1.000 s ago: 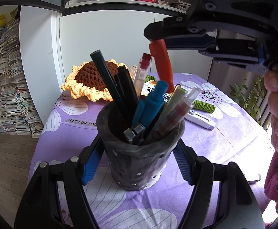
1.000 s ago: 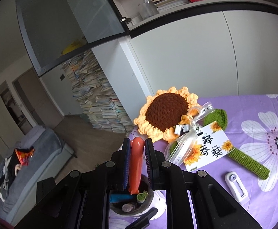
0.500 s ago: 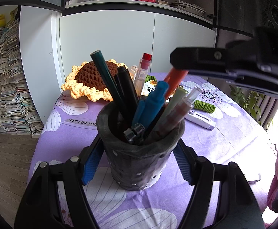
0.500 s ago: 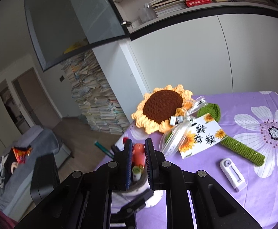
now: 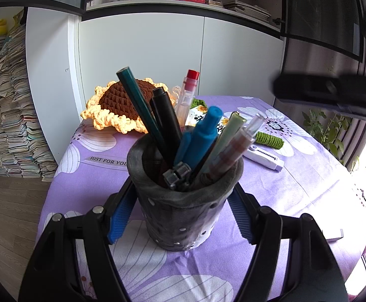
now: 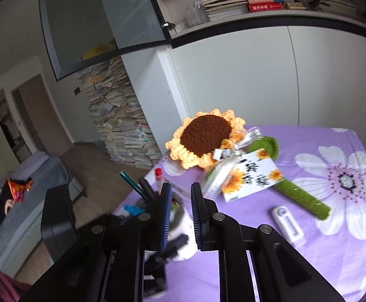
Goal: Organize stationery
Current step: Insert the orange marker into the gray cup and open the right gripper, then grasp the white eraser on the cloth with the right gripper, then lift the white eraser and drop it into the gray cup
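Observation:
A dark grey pen holder [image 5: 183,209] stands on the purple flowered tablecloth [image 5: 296,191], filled with several pens and markers, among them a blue marker [image 5: 203,133] and a green pencil [image 5: 140,105]. My left gripper [image 5: 183,201] is shut on the holder, one finger on each side. My right gripper [image 6: 180,211] is open and empty, above and to the right of the holder [image 6: 180,224]; it shows as a dark blur at the right of the left wrist view [image 5: 328,93]. A white correction tape [image 6: 287,224] lies on the cloth to the right.
A crocheted sunflower [image 6: 208,138] with a green stem and a card [image 6: 250,176] lies at the far side of the table. White cabinets stand behind. A stack of books [image 6: 122,125] rises on the floor at left. The table's left edge is close to the holder.
The orange-red pen left my right gripper and went down into the holder. The right gripper opened and drew back up and to the right. The left gripper has not moved.

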